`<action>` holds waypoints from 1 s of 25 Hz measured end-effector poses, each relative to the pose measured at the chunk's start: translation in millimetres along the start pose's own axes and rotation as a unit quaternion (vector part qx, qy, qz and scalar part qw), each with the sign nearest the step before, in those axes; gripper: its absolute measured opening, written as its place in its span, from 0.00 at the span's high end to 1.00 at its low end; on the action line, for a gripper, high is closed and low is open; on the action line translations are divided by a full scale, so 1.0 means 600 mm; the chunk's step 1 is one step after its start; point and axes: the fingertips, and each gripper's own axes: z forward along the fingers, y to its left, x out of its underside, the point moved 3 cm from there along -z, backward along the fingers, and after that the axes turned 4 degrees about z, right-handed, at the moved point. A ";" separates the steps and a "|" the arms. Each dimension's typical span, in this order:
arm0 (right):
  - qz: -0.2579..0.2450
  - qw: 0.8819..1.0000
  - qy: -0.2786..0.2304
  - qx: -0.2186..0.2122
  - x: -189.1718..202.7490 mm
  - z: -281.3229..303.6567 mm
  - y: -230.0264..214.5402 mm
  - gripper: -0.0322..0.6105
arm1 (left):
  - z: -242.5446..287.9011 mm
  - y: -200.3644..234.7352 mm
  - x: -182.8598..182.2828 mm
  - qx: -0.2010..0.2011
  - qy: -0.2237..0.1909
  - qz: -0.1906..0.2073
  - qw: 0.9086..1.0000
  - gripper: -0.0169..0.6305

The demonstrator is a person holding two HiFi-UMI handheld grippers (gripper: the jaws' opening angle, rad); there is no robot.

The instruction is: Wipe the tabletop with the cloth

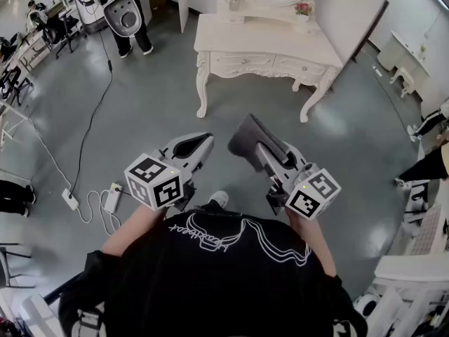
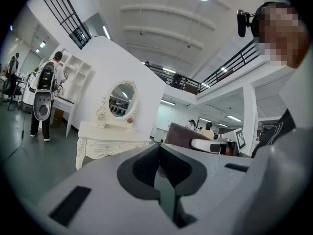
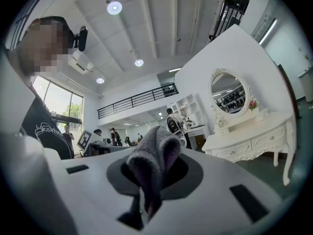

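Note:
The grey cloth is folded and sticks up from my right gripper, which is shut on it; in the right gripper view the cloth bulges out between the jaws of that gripper. My left gripper is held beside it at chest height, jaws closed together on nothing. The white dressing table with an oval mirror stands ahead across the grey floor, well apart from both grippers. The same dressing table appears in the left gripper view, and the dressing table in the right one.
A person with a pack stands at the far left by white shelving. A cable and power strip lie on the floor to my left. White furniture sits at the right, desks and chairs at the far left.

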 end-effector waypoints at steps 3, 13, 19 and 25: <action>-0.002 1.000 -0.002 0.003 0.000 -0.001 0.001 0.86 | -0.001 0.001 0.001 0.000 0.001 0.003 1.000 0.97; -0.009 1.000 0.000 0.009 -0.009 0.027 -0.037 0.86 | 0.026 0.038 -0.006 -0.011 0.004 0.003 1.000 0.97; 0.001 1.000 0.014 0.010 0.010 0.089 -0.094 0.86 | 0.056 0.117 0.008 -0.024 0.011 -0.013 1.000 0.97; 0.012 1.000 0.022 0.012 0.006 0.197 -0.178 0.87 | 0.105 0.246 0.002 -0.040 0.010 -0.027 0.999 0.97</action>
